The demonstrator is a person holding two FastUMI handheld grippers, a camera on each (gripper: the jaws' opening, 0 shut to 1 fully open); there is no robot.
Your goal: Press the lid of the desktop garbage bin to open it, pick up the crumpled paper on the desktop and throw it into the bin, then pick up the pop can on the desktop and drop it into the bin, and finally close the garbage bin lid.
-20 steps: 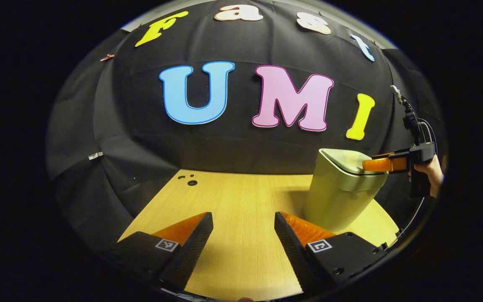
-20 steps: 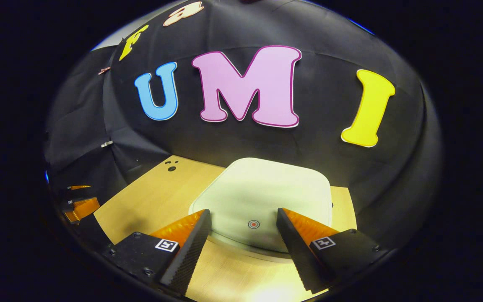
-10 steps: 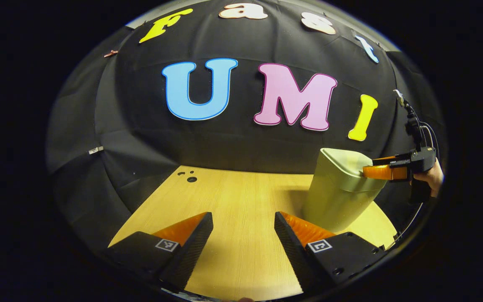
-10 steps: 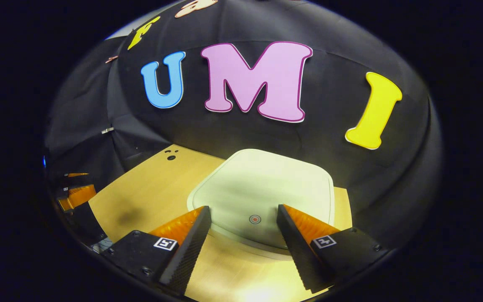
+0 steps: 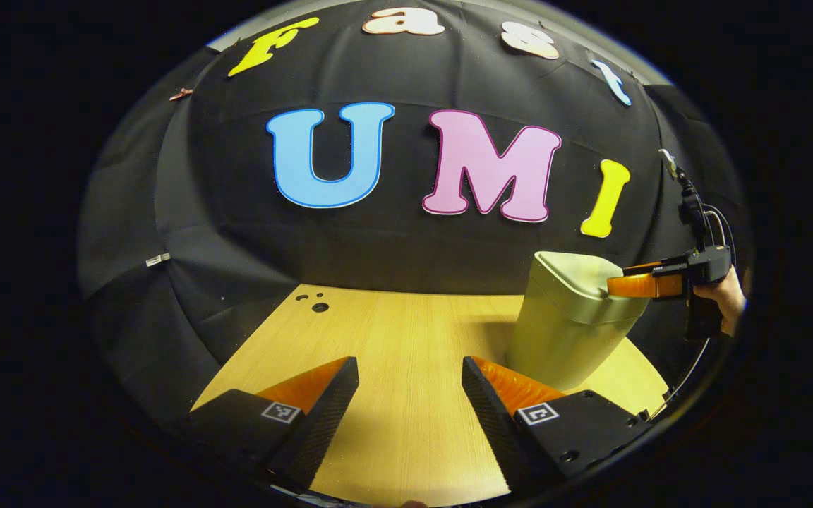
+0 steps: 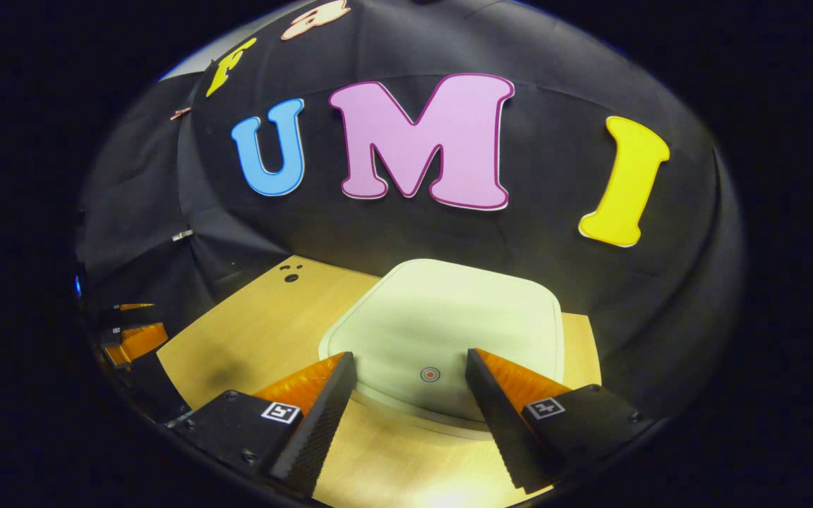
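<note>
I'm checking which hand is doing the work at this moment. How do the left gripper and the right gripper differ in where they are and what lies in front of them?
The right gripper is at the bin's lid, its open fingers either side of the round red mark; the left gripper hangs over bare table, off to the side of the bin. The right gripper sits up at lid height; the left sits low over the tabletop. Both are open and hold nothing.

We see the bin (image 5: 565,331) standing on the surface (image 5: 406,353) near its back right corner, our right tongs (image 6: 410,374) over the bin's lid (image 6: 449,317).
</note>
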